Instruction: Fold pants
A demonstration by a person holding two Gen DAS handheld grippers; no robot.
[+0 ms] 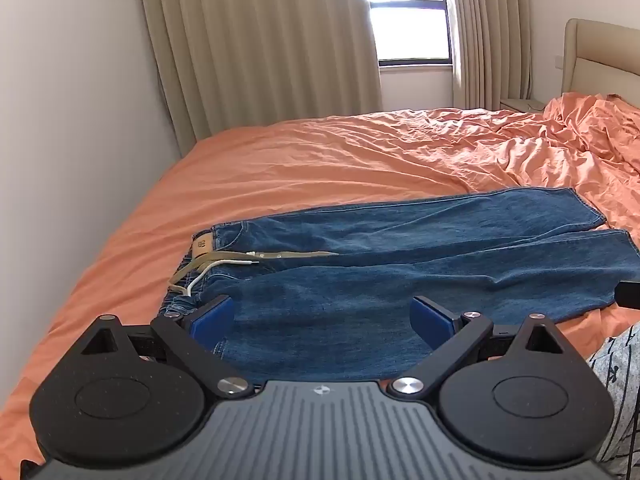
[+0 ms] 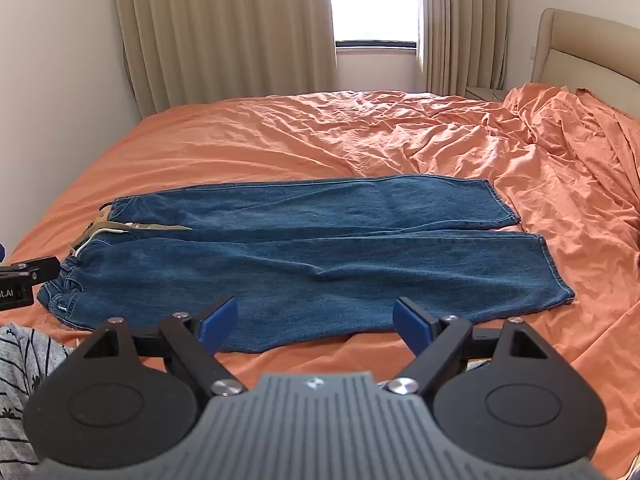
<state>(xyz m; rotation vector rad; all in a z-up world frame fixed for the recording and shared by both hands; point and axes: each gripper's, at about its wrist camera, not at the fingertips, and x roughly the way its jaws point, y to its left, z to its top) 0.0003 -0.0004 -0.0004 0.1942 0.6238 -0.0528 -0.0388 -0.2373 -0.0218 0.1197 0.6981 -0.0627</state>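
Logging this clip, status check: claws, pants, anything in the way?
Left claw open, empty, over the waist end. Right claw open, empty, at the near leg. Jeans flat on the orange sheet, unfolded. Nothing on them.

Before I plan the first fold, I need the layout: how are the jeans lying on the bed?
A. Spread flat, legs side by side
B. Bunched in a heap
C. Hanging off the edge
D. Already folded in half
A: the jeans lie flat on the orange sheet, both legs stretched out side by side, unfolded.
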